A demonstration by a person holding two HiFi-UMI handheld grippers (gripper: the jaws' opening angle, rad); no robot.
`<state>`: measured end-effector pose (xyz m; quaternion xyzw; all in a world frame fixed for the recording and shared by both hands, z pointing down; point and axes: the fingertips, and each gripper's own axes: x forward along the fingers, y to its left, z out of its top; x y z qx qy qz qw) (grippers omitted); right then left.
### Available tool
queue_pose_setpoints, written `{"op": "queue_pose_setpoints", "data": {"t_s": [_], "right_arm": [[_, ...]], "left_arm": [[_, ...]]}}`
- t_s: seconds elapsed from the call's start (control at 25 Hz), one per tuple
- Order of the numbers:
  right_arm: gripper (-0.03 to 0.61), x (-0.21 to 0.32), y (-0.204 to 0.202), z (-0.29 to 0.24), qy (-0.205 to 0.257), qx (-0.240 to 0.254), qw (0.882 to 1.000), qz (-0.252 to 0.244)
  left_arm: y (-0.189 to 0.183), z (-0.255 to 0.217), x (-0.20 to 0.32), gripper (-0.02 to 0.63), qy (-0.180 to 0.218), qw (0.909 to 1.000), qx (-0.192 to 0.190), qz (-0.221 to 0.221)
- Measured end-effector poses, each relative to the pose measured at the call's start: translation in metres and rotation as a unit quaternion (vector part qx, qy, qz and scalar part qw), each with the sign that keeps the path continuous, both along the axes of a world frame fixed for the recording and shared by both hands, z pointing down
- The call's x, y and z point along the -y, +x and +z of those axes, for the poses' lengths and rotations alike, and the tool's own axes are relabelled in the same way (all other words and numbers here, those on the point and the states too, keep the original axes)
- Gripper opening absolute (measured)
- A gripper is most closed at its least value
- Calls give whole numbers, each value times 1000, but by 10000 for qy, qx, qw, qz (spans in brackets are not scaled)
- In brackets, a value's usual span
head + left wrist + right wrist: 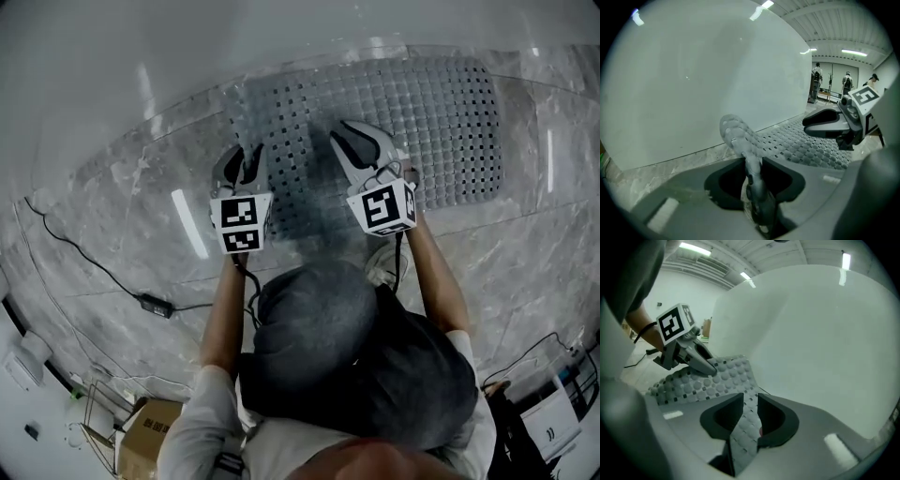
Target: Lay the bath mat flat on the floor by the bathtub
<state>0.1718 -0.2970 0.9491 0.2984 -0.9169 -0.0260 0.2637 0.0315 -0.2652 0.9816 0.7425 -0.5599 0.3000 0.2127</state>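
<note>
Jaws of your left gripper (248, 155) and right gripper (345, 131) each pinched an edge of the grey perforated rubber bath mat (422, 112), beside the white bathtub (187, 47)

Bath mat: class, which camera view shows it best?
Head view: the bath mat shows almost whole, spread on the floor beside the bathtub. Left gripper view and right gripper view each show only a strip between the jaws.
</note>
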Motion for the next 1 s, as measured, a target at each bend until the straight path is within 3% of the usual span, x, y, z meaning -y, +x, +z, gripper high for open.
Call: {"op": "queue_pose_setpoints", "data": {"t_s": [0.2, 0.4, 0.68, 1.0], "right_arm": [[98, -17, -35, 7, -147, -7, 9989, -441], [98, -18, -36, 16, -266, -58, 9986, -457], [98, -19, -34, 17, -321, -68, 9986, -413], [78, -14, -18, 8, -305, 29, 9994, -148]], "left_arm": [[-7, -6, -3, 173, 50, 9999, -117, -10], [-16, -17, -9, 189, 293, 9996, -12, -54], [-17, -15, -11, 189, 250, 9997, -31, -65], [-8, -21, -6, 117, 356, 9993, 30, 132]]}}
